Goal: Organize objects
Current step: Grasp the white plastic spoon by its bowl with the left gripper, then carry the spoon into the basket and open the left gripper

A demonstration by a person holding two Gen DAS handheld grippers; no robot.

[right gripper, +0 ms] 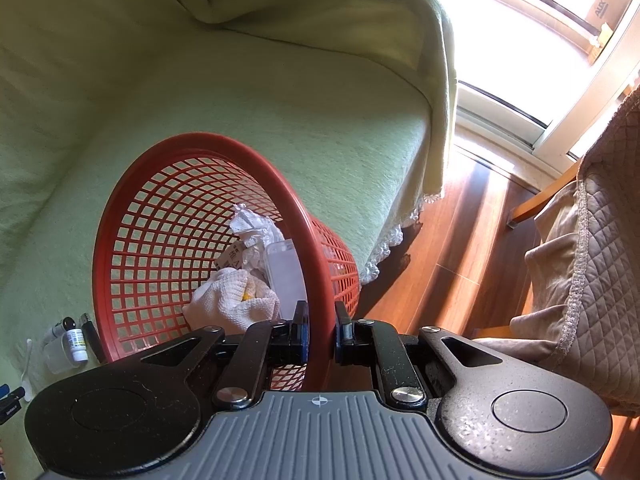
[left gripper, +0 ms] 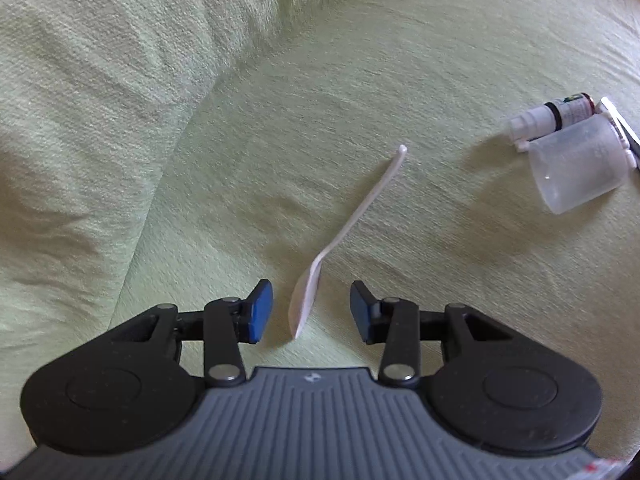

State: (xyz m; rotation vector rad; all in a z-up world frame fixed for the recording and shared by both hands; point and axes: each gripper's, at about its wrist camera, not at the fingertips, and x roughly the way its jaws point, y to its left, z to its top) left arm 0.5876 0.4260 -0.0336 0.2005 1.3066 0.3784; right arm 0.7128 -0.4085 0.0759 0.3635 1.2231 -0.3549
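On the green sofa cover, we are lowering the left gripper, its jaws partly open and empty, around the bowl of a white spoon lying near the seat's front edge. Our right gripper is clamping the red basket by its rim. Thin plastic may skid sideways if one pad lands first.

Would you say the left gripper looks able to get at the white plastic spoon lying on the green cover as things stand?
Probably yes: the left gripper is open, with the spoon bowl already between its pads and untouched. Nothing lies over the spoon; the clear cup sits well aside.
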